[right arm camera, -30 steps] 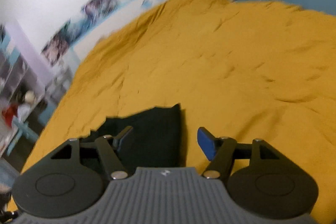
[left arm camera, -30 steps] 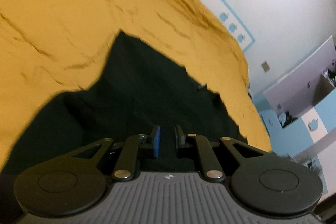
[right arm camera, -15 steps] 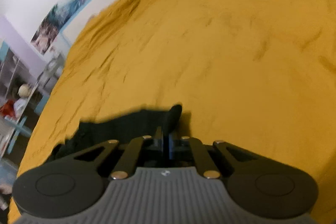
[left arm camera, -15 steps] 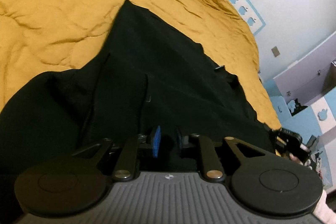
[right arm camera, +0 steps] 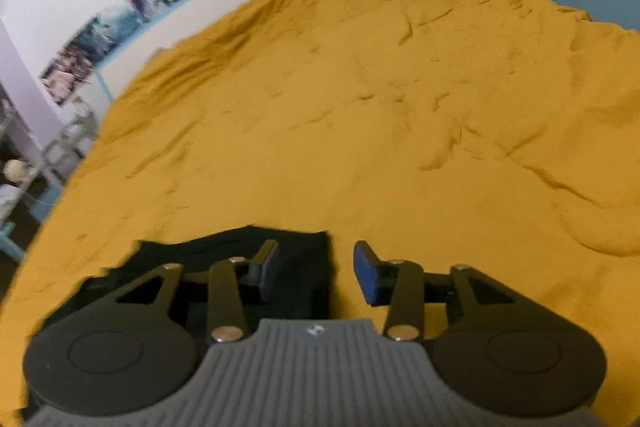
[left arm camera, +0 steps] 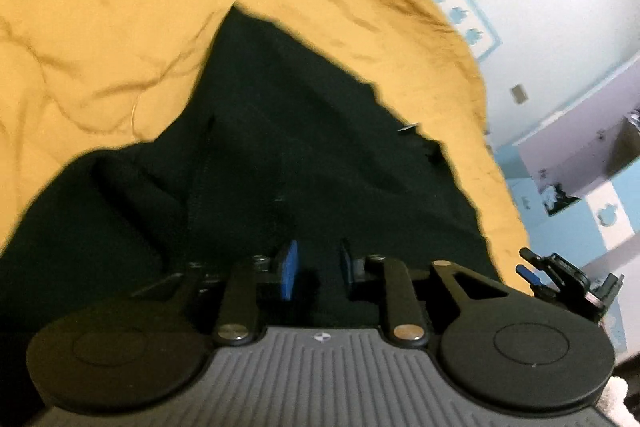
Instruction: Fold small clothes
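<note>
Both sets of jaws stand parted. On the left gripper [left arm camera: 318,269] the gap between the blue pads is narrow, with the black garment [left arm camera: 280,155] dark between them; whether the pads press on the cloth I cannot tell. On the right gripper [right arm camera: 316,269] the jaws are opening, wider apart, the near corner of the garment [right arm camera: 296,259] lying between them under the left pad, neither pad pressing on it.

From the left wrist view the garment spreads over the mustard-yellow bedcover [left arm camera: 100,7], running from the gripper up to a pointed corner at about 11 o'clock, with a seam line and folds at 9 o'clock. At 3 o'clock, past the garment's edge, the right gripper [left arm camera: 532,269] shows.

From the right wrist view the wrinkled bedcover [right arm camera: 360,107] fills 12 through 3 o'clock, and posters [right arm camera: 120,27] hang on the wall at 10 o'clock.
</note>
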Demonstrator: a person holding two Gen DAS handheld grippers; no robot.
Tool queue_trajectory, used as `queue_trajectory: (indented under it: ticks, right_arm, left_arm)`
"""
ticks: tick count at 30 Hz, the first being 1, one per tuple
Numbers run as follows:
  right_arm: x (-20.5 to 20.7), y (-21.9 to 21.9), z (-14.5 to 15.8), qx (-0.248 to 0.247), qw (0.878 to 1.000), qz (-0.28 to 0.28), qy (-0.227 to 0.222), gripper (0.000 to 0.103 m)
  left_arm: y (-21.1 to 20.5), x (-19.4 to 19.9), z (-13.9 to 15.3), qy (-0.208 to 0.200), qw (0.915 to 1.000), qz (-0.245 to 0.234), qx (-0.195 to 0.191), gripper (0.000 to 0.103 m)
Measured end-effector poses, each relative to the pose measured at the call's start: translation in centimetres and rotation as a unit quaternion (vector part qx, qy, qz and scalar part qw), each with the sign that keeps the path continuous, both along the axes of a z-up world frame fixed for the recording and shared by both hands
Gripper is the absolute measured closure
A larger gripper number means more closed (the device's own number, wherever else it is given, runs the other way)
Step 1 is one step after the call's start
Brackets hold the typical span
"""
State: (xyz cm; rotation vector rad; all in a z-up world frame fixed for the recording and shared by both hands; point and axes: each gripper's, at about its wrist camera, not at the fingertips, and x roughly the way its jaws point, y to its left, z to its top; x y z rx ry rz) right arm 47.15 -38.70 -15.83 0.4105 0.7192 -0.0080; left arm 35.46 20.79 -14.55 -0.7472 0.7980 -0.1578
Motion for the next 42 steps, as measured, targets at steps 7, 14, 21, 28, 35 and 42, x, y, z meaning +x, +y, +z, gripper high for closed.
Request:
queue_trajectory:
  ticks: [7, 14, 21, 28, 35, 42]
  right_arm:
    - [-13.1, -1.9, 10.7, 0.012, 0.997, 0.061, -0.045, 0.059]
    - [-29.5, -4.1, 18.5, 0.012, 0.989, 0.132, -0.069, 0.046]
    - [-41.0, -4.6, 15.2, 0.01, 0.981, 0.193, -0.012, 0.046]
    - [-44.5, -4.2, 7.1, 0.018, 0.978, 0.2, 0.062, 0.046]
    - [-44.7, -5.7, 4.4, 0.119, 0.974, 0.18, 0.067, 0.034]
    - [-46.8, -5.5, 4.2, 0.184, 0.955, 0.215, 0.087, 0.034]
  left_arm:
    - [0.5, -8.5, 6.8, -0.045, 0.9971, -0.044, 0.043, 0.071]
    - [1.6, -19.9, 11.1, -0.079, 0.9906, -0.074, 0.084, 0.057]
    - [4.6, -27.3, 9.2, -0.05, 0.9903, -0.039, 0.124, 0.054]
    - [7.3, -29.7, 5.7, -0.061, 0.9926, -0.024, 0.101, 0.054]
    - [8.8, -29.3, 2.8, -0.071, 0.9969, -0.027, 0.022, 0.045]
    - [8.8, -28.8, 0.8, -0.064, 0.9922, -0.08, -0.071, 0.044]
